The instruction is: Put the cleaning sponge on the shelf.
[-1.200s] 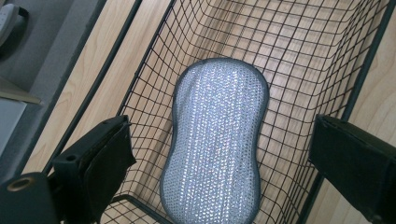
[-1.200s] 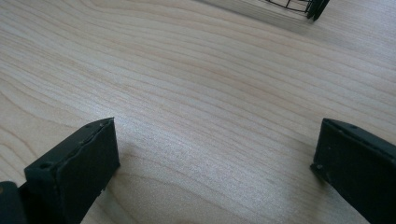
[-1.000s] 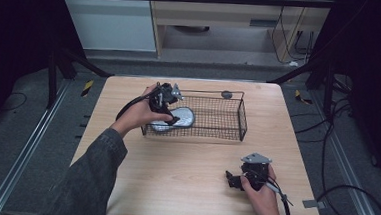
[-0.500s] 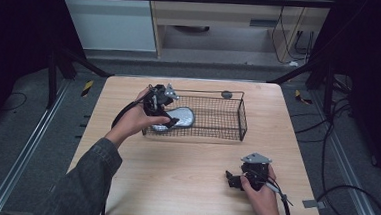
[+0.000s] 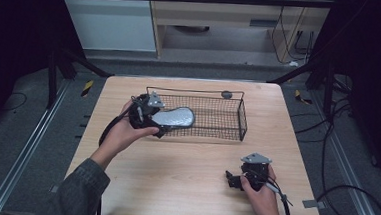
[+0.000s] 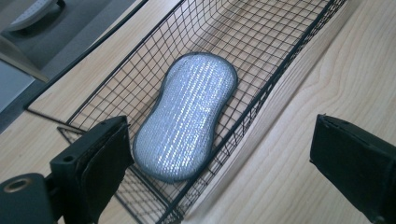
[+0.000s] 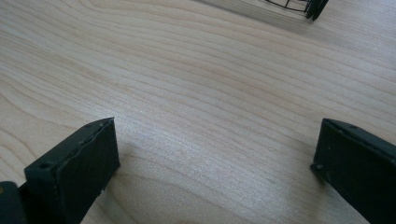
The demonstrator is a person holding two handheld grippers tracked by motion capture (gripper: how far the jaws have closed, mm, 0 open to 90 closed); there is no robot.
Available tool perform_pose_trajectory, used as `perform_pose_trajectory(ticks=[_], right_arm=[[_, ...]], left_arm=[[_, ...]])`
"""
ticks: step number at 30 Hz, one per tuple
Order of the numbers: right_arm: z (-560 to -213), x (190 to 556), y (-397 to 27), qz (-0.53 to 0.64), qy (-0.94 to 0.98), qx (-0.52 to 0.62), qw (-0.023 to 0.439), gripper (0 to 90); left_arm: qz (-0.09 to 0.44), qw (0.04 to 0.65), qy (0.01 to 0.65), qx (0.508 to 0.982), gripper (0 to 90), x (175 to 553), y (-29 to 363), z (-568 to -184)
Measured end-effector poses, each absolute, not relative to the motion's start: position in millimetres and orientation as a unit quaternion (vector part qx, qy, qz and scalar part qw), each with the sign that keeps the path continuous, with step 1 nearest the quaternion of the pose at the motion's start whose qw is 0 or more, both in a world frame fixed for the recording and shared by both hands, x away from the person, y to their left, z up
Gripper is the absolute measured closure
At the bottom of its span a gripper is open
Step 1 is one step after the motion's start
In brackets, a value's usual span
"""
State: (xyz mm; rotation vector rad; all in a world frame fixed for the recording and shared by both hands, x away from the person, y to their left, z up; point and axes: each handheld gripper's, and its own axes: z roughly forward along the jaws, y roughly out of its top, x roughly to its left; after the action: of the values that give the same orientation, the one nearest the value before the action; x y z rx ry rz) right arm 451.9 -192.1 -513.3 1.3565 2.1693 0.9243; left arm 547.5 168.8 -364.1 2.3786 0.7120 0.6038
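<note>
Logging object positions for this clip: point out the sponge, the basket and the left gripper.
sponge (image 6: 187,119), left gripper view, middle of its silvery top.
basket (image 5: 241,115), high view, its right end wall.
left gripper (image 6: 219,154), left gripper view, midway between its open jaws.

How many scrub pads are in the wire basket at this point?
1. A single silvery scrub pad lies flat on the floor of the wire basket, at its left end, just ahead of the open left hand-held gripper. The see-through mesh hides nothing.

Grey floor (image 5: 21,142), pale cabinet (image 5: 209,8), dark surroundings, floor cables (image 5: 343,192).
</note>
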Motion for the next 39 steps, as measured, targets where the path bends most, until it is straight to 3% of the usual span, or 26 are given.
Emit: perform_pose_trajectory(ticks=[17,39], right_arm=[[-513.4,451.6,-191.9,0.331,0.779,0.489,0.210,0.4],[-513.4,451.7,-191.8,0.331,0.779,0.489,0.210,0.3]], left_arm=[[0.228,0.268,0.328,0.876,4.8,499.8,224.3,-409.8],[0.180,0.284,0.440,0.833,3.8,511.7,279.7,-492.5]])
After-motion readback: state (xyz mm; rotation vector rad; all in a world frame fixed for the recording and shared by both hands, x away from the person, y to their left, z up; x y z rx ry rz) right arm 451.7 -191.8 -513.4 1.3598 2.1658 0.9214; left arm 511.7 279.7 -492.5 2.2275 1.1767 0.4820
